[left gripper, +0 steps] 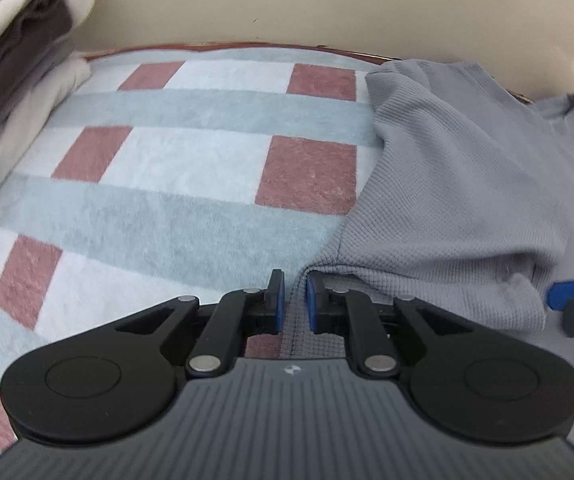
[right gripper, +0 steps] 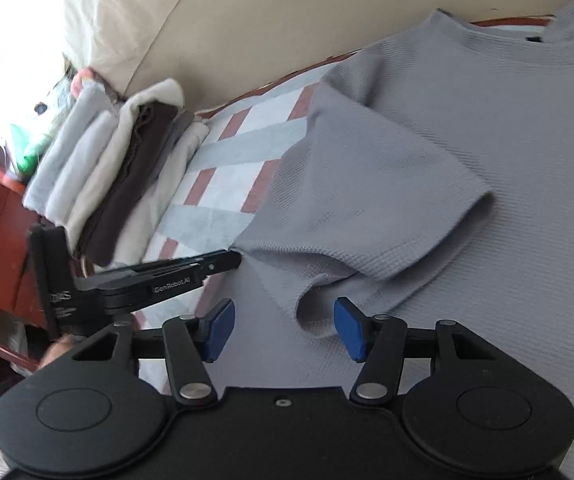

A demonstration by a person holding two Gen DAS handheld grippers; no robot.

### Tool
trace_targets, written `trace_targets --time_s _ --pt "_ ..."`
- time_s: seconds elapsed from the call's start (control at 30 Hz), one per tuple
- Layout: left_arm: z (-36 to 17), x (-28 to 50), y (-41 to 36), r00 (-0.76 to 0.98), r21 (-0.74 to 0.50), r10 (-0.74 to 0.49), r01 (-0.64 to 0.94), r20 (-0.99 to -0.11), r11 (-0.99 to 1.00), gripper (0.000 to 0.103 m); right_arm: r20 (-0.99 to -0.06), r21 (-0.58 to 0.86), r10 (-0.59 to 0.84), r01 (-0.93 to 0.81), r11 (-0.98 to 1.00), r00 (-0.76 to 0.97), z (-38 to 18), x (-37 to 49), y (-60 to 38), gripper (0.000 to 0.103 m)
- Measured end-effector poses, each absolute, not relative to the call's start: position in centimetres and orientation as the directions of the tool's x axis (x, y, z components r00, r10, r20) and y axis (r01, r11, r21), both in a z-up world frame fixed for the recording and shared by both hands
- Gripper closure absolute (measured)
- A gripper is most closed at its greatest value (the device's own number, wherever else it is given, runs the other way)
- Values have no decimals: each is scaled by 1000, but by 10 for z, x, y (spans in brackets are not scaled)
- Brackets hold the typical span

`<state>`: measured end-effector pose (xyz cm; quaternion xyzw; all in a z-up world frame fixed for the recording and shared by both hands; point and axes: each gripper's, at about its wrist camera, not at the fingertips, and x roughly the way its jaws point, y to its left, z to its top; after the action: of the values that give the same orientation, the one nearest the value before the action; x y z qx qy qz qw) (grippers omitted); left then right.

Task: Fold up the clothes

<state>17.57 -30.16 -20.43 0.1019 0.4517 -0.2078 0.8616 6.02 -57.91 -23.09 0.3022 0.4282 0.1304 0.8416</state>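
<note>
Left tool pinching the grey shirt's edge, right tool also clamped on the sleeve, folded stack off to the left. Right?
Not quite. The right tool is open in the right wrist view, pads either side of the sleeve, not clamped. The left tool does pinch the grey shirt; the folded stack sits left.

One grey T-shirt (right gripper: 467, 152) lies spread out. One stack of folded clothes (right gripper: 111, 172) sits at the far left edge of the bed. One checked blanket (left gripper: 191, 168) covers it. Two tongs: left (left gripper: 295, 300), right (right gripper: 283, 330).

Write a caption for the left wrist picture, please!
Left tongs pinch the grey T-shirt's edge on the checked blanket.
</note>
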Motion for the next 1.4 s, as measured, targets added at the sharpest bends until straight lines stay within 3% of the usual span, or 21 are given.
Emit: trace_targets --time_s 0.07,0.1,0.13,0.27,0.37,0.47,0.57,0.6,0.7,0.77,0.9,1.03,1.07,1.17,1.33,1.37,1.4 --pt "-205 177 -302 506 -9 -264 451 -821 892 90 -651 588 474 -1 809 592 -236 65 -570 50" --pt "-205 179 -302 504 -11 -264 451 -822 893 90 -650 576 482 -33 817 587 -239 67 -566 90" --pt "-205 180 -302 501 -14 -265 450 -824 893 90 -649 563 490 -66 824 582 -242 69 -562 99" --pt "-204 182 -304 488 -1 -262 471 -832 882 90 -638 576 564 -161 802 525 -220 50 -553 99" --pt "-204 180 -306 499 43 -241 492 -832 869 86 -698 532 552 -186 826 456 -215 46 -540 98" --pt "-206 182 -304 509 54 -226 478 -831 877 75 -787 479 507 -170 861 352 -231 54 -530 97" --pt "-204 188 -297 488 26 -224 453 -844 891 68 -743 536 562 -180 825 363 -216 52 -551 94" --pt "-202 189 -295 478 15 -229 453 -848 891 68 -719 548 571 -182 816 396 -206 51 -563 91" --pt "-185 187 -287 478 -26 -274 464 -835 886 69 -644 578 546 -127 806 537 -181 46 -608 50" --pt "-169 185 -285 484 -63 -327 484 -812 873 68 -640 568 465 -30 822 612 -180 47 -639 49" --pt "-147 182 -295 465 -156 -436 526 -770 836 66 -729 464 274 160 871 627 -208 53 -675 49" --pt "-157 164 -325 366 -246 -493 547 -790 800 66 -659 568 260 239 788 706 -241 52 -690 47" --pt "-162 157 -331 337 -263 -505 558 -795 787 66 -639 581 284 207 787 715 -241 55 -687 47" --pt "-179 140 -346 258 -271 -505 603 -824 750 64 -694 440 236 141 887 680 -236 58 -665 48" --pt "-200 130 -358 222 -195 -434 657 -873 728 61 -741 268 170 53 962 650 -230 58 -644 50" --pt "-200 128 -360 227 -183 -431 667 -873 722 59 -746 269 176 50 962 643 -229 57 -645 57" --pt "-199 126 -362 227 -169 -425 680 -876 713 57 -751 274 183 47 961 635 -229 56 -647 98"
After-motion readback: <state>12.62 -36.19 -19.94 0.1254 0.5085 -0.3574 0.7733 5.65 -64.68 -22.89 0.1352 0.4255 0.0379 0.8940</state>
